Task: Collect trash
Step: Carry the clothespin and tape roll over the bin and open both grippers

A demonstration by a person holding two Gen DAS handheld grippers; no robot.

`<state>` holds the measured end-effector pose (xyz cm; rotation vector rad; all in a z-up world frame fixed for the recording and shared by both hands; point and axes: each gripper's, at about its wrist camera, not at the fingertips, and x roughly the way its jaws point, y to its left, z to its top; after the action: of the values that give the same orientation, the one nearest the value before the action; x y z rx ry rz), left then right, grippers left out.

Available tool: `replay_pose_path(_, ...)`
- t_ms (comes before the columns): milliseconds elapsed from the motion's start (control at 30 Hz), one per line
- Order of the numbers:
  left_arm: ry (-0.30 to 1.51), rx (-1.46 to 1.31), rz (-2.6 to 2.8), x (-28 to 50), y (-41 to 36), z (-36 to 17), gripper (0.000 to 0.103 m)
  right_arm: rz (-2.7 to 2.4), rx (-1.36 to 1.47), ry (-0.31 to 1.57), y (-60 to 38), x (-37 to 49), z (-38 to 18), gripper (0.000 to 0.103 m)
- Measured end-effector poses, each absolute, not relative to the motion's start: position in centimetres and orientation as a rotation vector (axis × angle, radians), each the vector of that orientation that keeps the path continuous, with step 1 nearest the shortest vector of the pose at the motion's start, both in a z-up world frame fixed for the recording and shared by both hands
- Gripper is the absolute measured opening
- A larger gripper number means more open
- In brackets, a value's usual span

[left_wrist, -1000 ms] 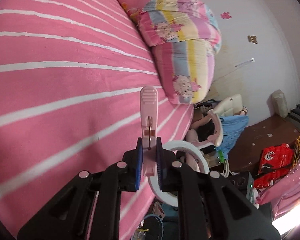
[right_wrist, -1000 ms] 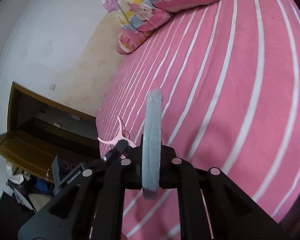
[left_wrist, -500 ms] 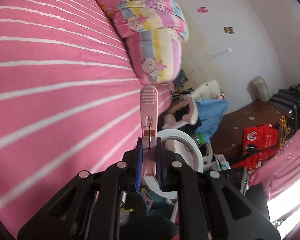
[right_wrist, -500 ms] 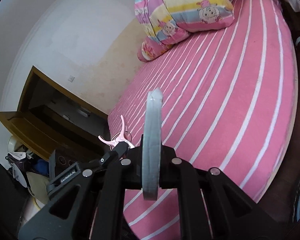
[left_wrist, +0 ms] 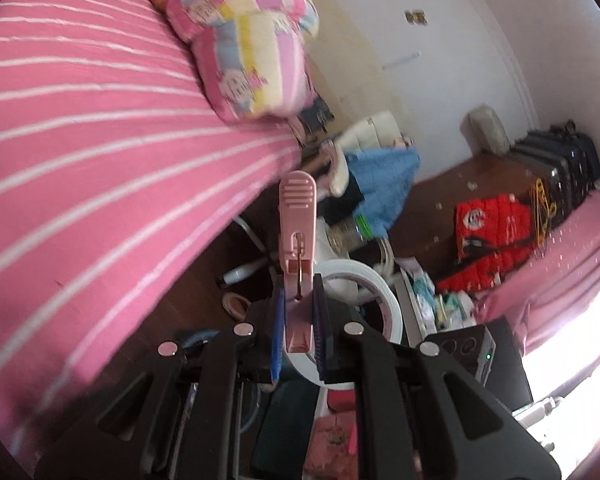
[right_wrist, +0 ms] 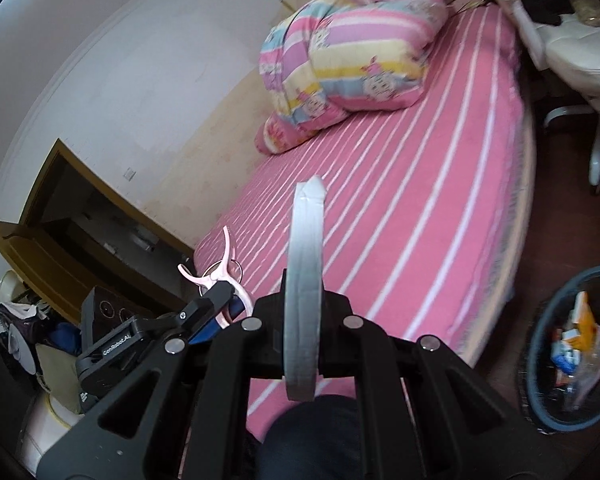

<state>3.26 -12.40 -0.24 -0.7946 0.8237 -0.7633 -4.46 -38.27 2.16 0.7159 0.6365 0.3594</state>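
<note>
the left gripper (left_wrist: 298, 320) has its jaws clamped on a pink clothespin (left_wrist: 297, 216) standing upright. the right gripper (right_wrist: 302, 322) grips a tape roll (right_wrist: 304, 280) edge-on. a trash bin (right_wrist: 540, 360) sits at four o'clock, beside the pink striped bed (right_wrist: 400, 208).

A striped pink bed (right_wrist: 420, 208) bears a folded pastel quilt (right_wrist: 340, 60).

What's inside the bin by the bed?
The bin holds crumpled wrappers in orange, white and blue, plus clear plastic. Whatever lies under that top layer is covered, and the bin's right side runs out of view.
</note>
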Motion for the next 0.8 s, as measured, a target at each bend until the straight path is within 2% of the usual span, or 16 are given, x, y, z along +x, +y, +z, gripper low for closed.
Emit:
replay_pose_path(267,0.977,-0.714,-0.829,2.7,-20.7,-2.8,0.012,0.21,0.755,0.652,-45.9,-8.0,-0.8,0.01)
replay_pose_path(800,1.351,-0.462,-0.887,3.5,-36.3,-14.8,0.012,-0.135,0.779,0.86,-55.8,-11.0,-12.8,0.01)
